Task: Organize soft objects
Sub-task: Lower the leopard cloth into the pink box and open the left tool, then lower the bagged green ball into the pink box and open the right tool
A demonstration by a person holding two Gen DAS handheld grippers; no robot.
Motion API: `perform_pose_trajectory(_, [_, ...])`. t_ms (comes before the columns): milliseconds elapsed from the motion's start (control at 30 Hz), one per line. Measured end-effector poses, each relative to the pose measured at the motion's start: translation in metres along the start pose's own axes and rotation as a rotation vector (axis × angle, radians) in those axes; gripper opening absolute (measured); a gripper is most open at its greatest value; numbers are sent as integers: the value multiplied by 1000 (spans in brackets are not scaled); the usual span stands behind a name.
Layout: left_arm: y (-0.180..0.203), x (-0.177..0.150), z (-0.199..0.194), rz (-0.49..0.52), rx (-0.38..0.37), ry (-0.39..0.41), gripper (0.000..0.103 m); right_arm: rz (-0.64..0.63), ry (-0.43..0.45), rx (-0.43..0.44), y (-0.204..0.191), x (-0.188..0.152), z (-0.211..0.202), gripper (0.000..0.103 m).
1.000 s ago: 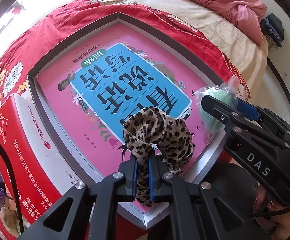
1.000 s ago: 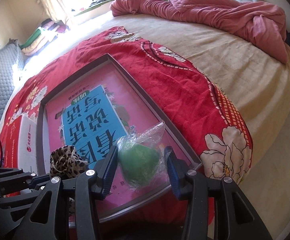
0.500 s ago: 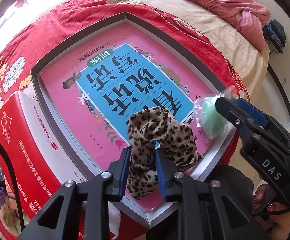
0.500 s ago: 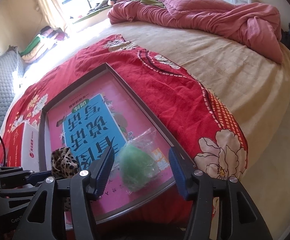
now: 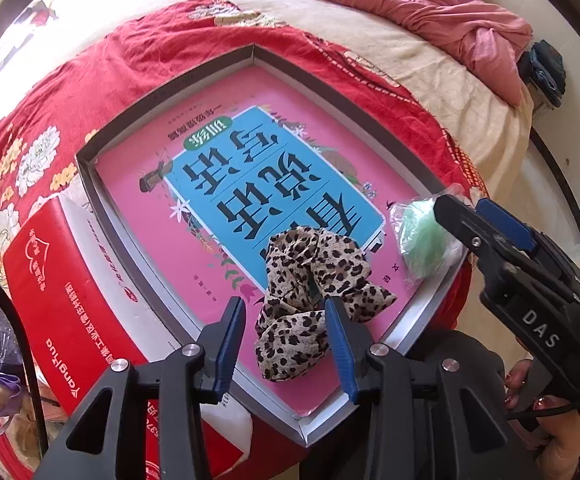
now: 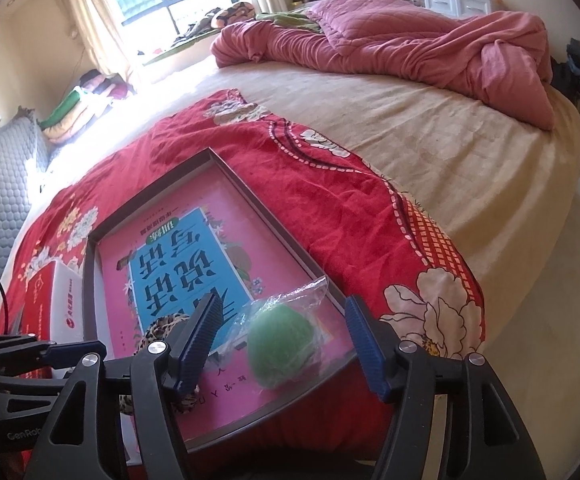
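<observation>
Much of the lower part of both views is being covered by the black gripper frames, so the near edge of the shallow grey rectangular tray (image 5: 161,92) is partly hidden. The tray is lying on a red flowered bedcover (image 5: 89,68), and a pink and blue book cover with large Chinese characters (image 5: 249,184) is filling its floor.

Inside the tray, near its front corner, the crumpled leopard-print fabric scrunchie (image 5: 310,280) is resting on the book cover. The left gripper (image 5: 285,340) is standing with its blue-padded jaws spread apart on both sides of the scrunchie's near end; whether the pads are touching the cloth is hard to tell. In the right wrist view only a small piece of the scrunchie (image 6: 157,330) is showing behind a finger.

Also in the tray, at its right corner, the green round soft ball wrapped in a clear plastic bag (image 6: 285,344) is lying just beside the rim. The right gripper (image 6: 285,340) is open wide, with the ball sitting between its two blue fingers and not touching either one. In the left wrist view the ball (image 5: 422,240) is partly hidden behind that gripper's black body.

A red and white cardboard box (image 5: 69,300) is lying just beside the tray's left side, cut off at the bottom. A rumpled pink quilt (image 6: 410,44) is lying far back on the beige bed sheet (image 6: 450,152).
</observation>
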State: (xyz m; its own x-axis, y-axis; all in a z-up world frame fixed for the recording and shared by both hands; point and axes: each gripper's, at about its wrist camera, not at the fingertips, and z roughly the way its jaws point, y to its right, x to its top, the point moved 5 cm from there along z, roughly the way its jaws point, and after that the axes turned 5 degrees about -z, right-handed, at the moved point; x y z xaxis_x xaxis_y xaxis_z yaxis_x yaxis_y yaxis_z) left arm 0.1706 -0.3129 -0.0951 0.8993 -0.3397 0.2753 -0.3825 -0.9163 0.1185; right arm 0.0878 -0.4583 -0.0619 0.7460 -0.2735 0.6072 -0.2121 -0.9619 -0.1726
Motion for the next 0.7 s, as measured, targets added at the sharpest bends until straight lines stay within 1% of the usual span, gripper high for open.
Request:
perform_pose_trajectory(33, [1,0,-3,3,-2,10,44,-2,0,-1,-1,0,0,67])
perform_pose_trajectory(100, [2,-1,-8,1,-12,25,52,-8,1,-11,-2,0,0,68])
perform_pose_trajectory(167, [3,-3,-14,3,-19,40,55,-16,5,-20,-3,0,-2,69])
perform_pose_trajectory(333, [0,-8,-30,-2,-2,84,57,-28,14,-56,-7,1,-11,72])
perform_pose_trajectory(433, [-3,-11,-36,-8,-3,97,60,-52,18,-85,-14,2,-19,75])
perform_pose_trajectory(500, [-6,-13,-41,-14,1,109,61,-58,15,-81,-19,3,-25,75])
perform_pose_trajectory(567, [-8,-15,-47,-20,1,120,61,-74,32,-74,-26,4,-33,75])
perform_pose_trajectory(700, [-13,-19,-58,-28,3,145,62,-127,49,-92,-43,8,-47,75])
